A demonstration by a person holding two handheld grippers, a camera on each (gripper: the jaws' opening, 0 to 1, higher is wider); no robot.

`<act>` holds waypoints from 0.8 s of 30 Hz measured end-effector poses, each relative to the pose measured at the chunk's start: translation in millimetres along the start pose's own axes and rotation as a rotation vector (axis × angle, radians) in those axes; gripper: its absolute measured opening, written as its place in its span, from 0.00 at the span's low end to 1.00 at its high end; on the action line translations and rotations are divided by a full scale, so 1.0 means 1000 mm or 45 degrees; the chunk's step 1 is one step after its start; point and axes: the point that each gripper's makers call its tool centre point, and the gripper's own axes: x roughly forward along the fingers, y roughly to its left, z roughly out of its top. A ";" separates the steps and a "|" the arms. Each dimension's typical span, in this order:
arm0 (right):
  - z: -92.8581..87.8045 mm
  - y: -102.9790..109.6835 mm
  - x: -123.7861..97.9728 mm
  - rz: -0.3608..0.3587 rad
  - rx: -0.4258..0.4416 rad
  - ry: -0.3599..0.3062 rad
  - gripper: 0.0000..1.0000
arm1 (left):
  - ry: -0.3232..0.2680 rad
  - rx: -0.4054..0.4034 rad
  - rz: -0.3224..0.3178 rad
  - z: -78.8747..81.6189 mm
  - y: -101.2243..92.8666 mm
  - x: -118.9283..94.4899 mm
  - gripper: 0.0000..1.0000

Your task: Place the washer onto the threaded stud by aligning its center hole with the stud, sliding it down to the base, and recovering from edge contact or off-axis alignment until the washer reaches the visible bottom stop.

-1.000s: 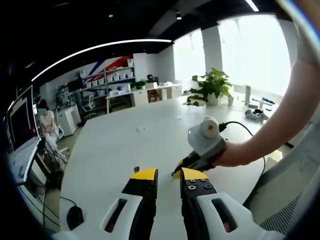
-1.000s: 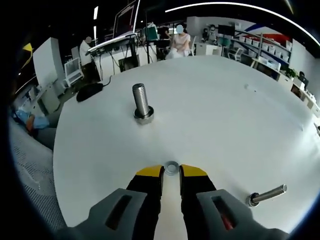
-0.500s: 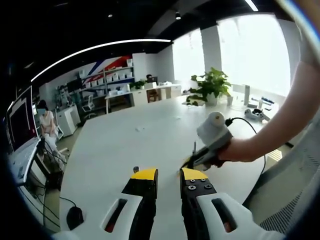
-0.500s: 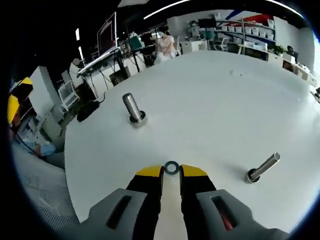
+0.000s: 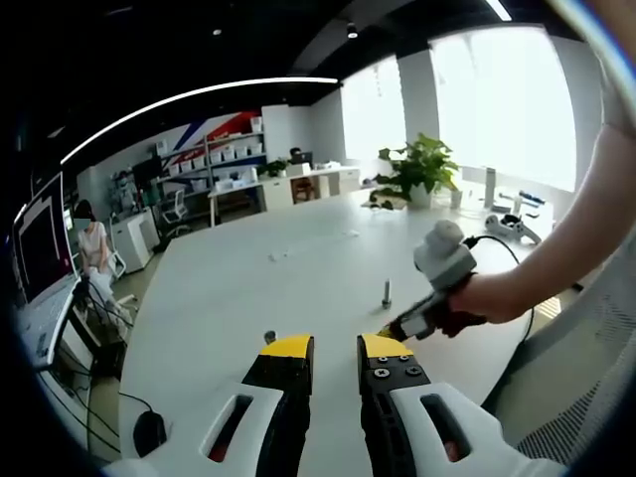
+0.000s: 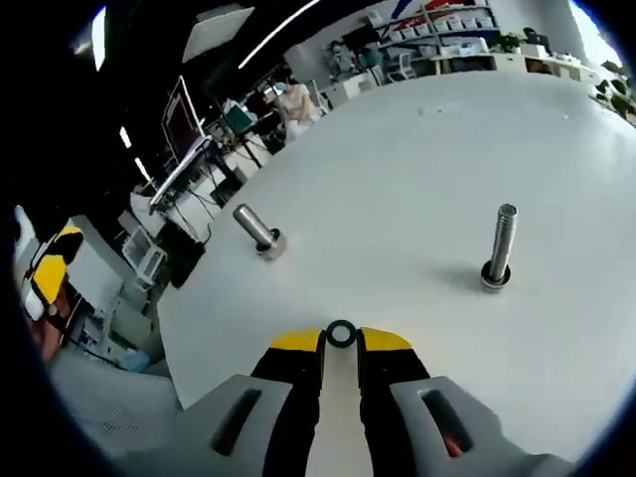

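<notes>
Since a second ago the other gripper in the left gripper view has drifted rightward and away across the white round table [image 5: 258,288], uncovering a slim upright metal stud [image 5: 387,293] beyond it. In that view the left gripper [image 5: 333,346] hovers low over the table with its yellow-tipped jaws parted and nothing between them, while the right gripper [image 5: 401,329] is carried in a person's hand [image 5: 467,306]. In the right gripper view the right gripper [image 6: 341,341] pinches the small grey metal washer [image 6: 341,334] at its tips, above the table and well apart from both the slim stud [image 6: 500,248] and a thicker threaded bolt [image 6: 255,229]. The step in hand looks like carrying the washer toward a stud; next its hole must be centred over the stud's top before lowering.
</notes>
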 end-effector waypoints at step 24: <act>-0.010 -0.008 -0.017 0.295 1.087 -0.165 0.15 | 0.006 0.008 0.000 -0.001 -0.001 0.001 0.15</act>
